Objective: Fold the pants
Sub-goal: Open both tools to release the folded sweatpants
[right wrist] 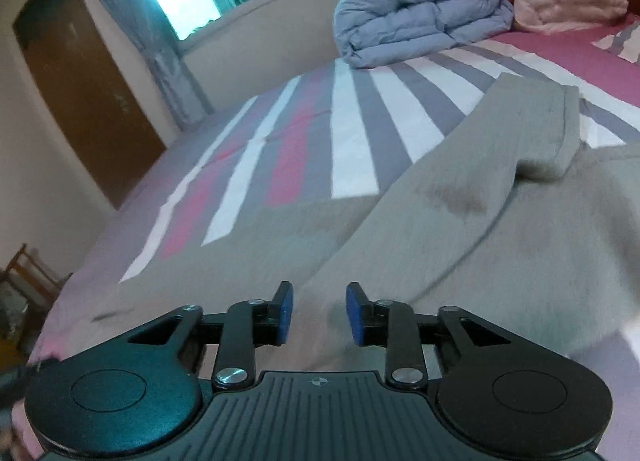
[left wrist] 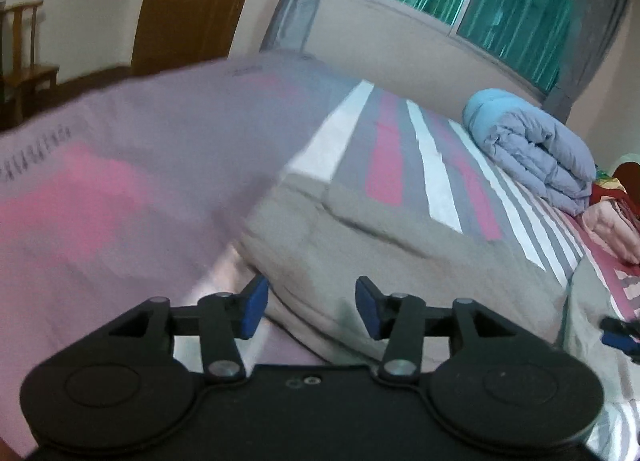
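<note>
Grey-beige pants (left wrist: pixel 400 261) lie on a striped bed, with a fold or hem edge at their far side. In the right wrist view the pants (right wrist: pixel 460 221) spread ahead and to the right, one cuffed end lying toward the far right. My left gripper (left wrist: pixel 312 307) is open, its blue pads just above the near edge of the pants. My right gripper (right wrist: pixel 318 315) is open and low over the pants' near edge, nothing between its pads. The right gripper's tip shows at the right edge of the left wrist view (left wrist: pixel 620 333).
The bed sheet (right wrist: pixel 352 121) has white, grey and pink stripes. A rolled blue duvet (right wrist: pixel 420 9) and folded pink bedding (right wrist: pixel 568 5) lie at the far end. A window, curtains, a brown door (right wrist: pixel 88 85) and a wooden chair (left wrist: pixel 24 57) stand beyond.
</note>
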Motion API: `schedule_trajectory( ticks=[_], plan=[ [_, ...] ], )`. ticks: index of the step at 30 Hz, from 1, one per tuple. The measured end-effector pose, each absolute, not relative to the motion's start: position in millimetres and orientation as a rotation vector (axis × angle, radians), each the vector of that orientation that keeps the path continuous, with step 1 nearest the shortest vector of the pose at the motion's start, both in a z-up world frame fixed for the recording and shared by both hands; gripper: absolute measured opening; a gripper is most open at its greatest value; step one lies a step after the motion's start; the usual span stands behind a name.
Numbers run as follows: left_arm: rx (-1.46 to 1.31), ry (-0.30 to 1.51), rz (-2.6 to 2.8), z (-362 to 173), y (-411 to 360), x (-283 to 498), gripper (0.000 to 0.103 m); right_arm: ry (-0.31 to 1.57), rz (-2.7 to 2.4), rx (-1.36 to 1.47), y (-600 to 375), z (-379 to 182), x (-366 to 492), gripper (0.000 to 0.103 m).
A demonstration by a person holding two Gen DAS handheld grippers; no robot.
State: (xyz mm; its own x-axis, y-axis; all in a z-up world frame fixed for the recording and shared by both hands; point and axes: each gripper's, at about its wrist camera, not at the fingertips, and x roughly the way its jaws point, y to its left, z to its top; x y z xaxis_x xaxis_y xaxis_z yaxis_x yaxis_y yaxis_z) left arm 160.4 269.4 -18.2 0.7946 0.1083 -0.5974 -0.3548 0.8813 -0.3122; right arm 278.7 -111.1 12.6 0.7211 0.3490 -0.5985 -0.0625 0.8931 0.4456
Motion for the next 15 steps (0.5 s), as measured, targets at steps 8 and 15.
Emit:
schedule_trajectory(
  ticks=[8, 15],
  plan=[
    [-0.478, 0.746, 0.283, -56, 259, 184, 0.056, 0.929, 0.065, 0.276, -84, 7, 362, 0.045],
    [-0.481, 0.725, 0.238, -64, 265, 181, 0.059, 0.958, 0.094, 0.248, -97, -7, 351, 0.000]
  ],
)
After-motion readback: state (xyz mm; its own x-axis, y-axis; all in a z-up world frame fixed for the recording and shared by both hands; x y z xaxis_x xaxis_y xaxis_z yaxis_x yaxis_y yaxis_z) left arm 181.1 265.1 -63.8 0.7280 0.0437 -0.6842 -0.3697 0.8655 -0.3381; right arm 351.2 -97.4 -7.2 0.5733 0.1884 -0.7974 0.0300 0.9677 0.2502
